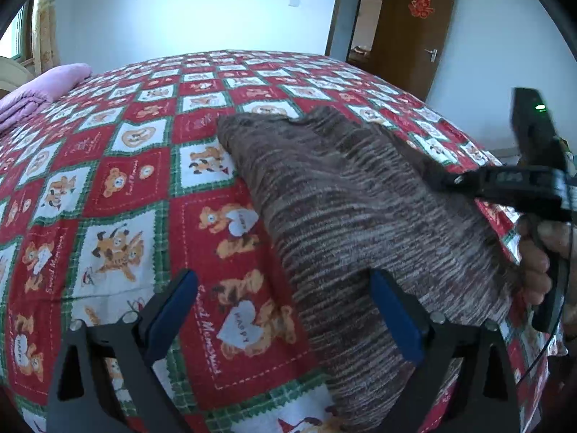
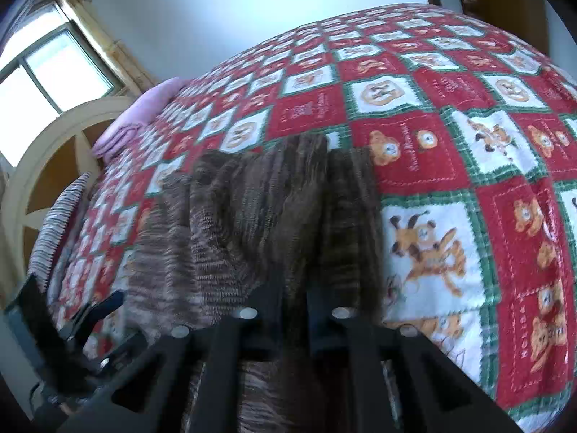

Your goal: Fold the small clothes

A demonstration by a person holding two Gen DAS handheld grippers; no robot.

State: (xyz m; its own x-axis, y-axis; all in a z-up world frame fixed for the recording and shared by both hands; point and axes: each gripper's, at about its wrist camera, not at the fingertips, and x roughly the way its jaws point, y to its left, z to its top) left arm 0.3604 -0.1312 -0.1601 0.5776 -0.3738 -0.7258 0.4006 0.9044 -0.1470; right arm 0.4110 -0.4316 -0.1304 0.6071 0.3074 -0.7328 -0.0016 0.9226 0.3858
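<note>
brown knit garment long axis near edge to bed middle, left claw apart, right claw clamped on its hem, pink blanket far corner

Cool daylight comes from the window and gives a bluish glow on the wall. Strong fisheye bending, dark corners. The right view is blurred by motion; the left is sharper.

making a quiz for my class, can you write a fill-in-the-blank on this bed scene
1. The brown knit garment lies on a ____ patterned with bears.
2. The left hand-held gripper is ____.
3. The right hand-held gripper is shut on the ____.
4. The folded blanket is ____ in colour.

Missing: bedspread; open; garment; pink
</note>
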